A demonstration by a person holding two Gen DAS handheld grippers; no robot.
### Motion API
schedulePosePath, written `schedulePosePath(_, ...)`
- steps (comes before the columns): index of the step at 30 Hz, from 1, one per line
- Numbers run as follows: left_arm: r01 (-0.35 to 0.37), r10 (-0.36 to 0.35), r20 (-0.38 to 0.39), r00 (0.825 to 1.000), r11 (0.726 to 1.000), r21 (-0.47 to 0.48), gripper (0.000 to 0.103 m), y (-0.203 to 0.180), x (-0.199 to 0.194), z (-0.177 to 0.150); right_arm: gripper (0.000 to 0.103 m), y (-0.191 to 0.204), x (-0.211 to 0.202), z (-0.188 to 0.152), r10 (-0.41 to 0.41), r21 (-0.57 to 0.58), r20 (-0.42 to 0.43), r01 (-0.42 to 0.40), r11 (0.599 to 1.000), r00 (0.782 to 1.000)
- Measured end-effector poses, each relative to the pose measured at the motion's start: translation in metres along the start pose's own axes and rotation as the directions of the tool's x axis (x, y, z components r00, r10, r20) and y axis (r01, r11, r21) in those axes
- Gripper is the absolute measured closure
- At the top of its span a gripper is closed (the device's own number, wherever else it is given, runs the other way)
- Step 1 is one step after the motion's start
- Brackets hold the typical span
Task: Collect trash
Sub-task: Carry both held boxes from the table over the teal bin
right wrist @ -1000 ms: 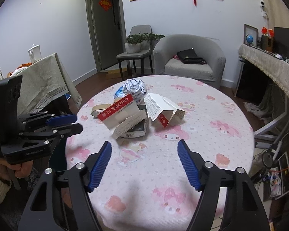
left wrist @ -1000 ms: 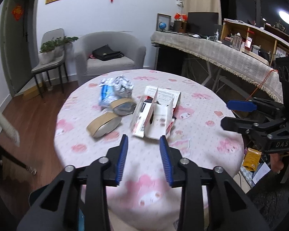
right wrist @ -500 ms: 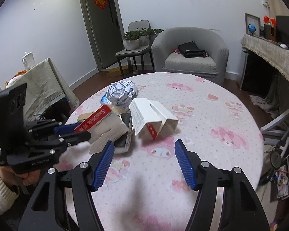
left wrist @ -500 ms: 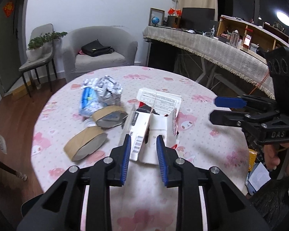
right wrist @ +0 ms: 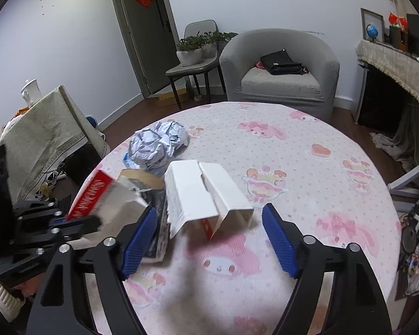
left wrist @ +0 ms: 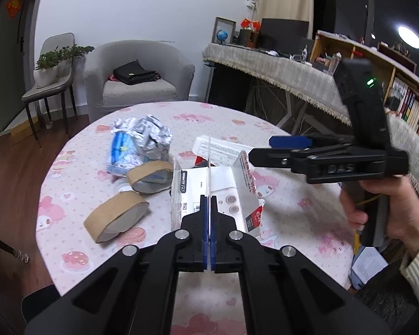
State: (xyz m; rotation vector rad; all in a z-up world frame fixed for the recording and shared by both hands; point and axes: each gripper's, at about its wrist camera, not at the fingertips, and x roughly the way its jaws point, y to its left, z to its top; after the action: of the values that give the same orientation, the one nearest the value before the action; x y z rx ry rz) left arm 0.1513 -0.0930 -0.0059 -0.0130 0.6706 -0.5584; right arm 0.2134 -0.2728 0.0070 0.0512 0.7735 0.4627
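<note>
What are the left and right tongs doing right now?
Left tongs: just closed, shut on the opened package.
Right tongs: open, just widened, holding nothing, around the white box.

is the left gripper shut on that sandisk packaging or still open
Shut on it: the left gripper has its blue pads pressed together on a thin upright flap of the SanDisk packaging.

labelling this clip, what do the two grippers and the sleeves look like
Both grippers are matte black linkage frames with silver pivot bolts and ribbed blue pads on the fingers. The right gripper carries a raised "DAS" marking and a black housing with a green light. Each wrist shows a cream ribbed knit sleeve.
</note>
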Motion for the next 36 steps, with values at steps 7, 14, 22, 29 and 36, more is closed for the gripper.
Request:
schedulePosePath(7, -0.012, 0.014, 0.043, 0.999, 0.999, -0.048, 0.101, 0.009, -0.019, 0.006, 0.023, -0.011, 0.015, 0.008, 0.047, 0.052, -0.013, -0.046, 0.998, 0.999)
schedulePosePath(14, -0.069, 0.072, 0.041, 0.997, 0.995, -0.071, 0.101, 0.020, -0.033, 0.002, 0.023, -0.013, 0.035, 0.014, 0.105, 0.100, -0.056, -0.099, 0.990, 0.993)
schedulePosePath(22, -0.094, 0.100, 0.049, 0.994, 0.991, -0.100, 0.101, 0.027, -0.045, -0.004, 0.043, 0.003, 0.038, 0.020, 0.083, 0.040, -0.068, -0.081, 0.996, 0.994)
schedulePosePath(29, -0.149, 0.154, 0.043, 0.987, 0.984, -0.097, 0.101, 0.031, -0.061, 0.000, 0.047, 0.005, 0.016, 0.031, 0.058, 0.043, -0.015, -0.057, 0.997, 0.998)
schedulePosePath(36, -0.200, 0.206, 0.042, 0.978, 0.974, -0.109, 0.101, 0.043, -0.080, 0.000, 0.051, 0.014, -0.005, 0.038, 0.016, 0.024, 0.024, -0.017, 1.000, 1.000)
